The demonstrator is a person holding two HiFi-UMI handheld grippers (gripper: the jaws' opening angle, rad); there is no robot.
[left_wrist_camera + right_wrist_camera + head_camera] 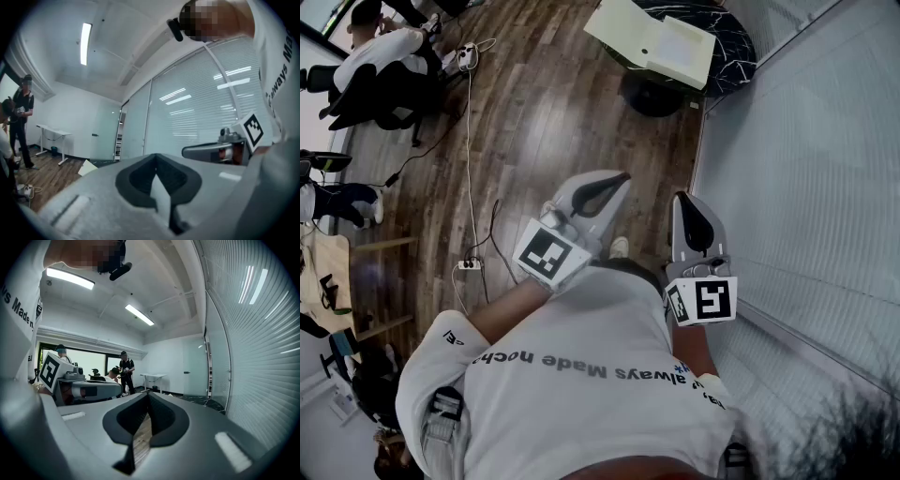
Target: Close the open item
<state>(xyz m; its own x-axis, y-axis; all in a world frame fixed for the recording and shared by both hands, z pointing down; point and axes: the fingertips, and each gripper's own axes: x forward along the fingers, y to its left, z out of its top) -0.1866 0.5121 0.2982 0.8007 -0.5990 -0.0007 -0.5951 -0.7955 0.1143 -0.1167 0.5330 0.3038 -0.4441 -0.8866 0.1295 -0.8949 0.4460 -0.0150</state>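
A white box-like item (652, 42) lies with its lid open on a dark round table (731, 47) at the far end of the wooden floor; the left gripper view shows this item (87, 167) as a pale shape low down. My left gripper (617, 178) is held at chest height, pointing level, its jaws shut (156, 157) with nothing in them. To its right, my right gripper (686, 201) points the same way, tips together (148, 394) and holding nothing. Both are far from the item.
A glass wall with blinds (806, 169) runs along the right. A power strip with cables (469, 265) lies on the floor at left. People sit at the far left (375, 56); another stands (123, 371) beside a white desk (153, 377).
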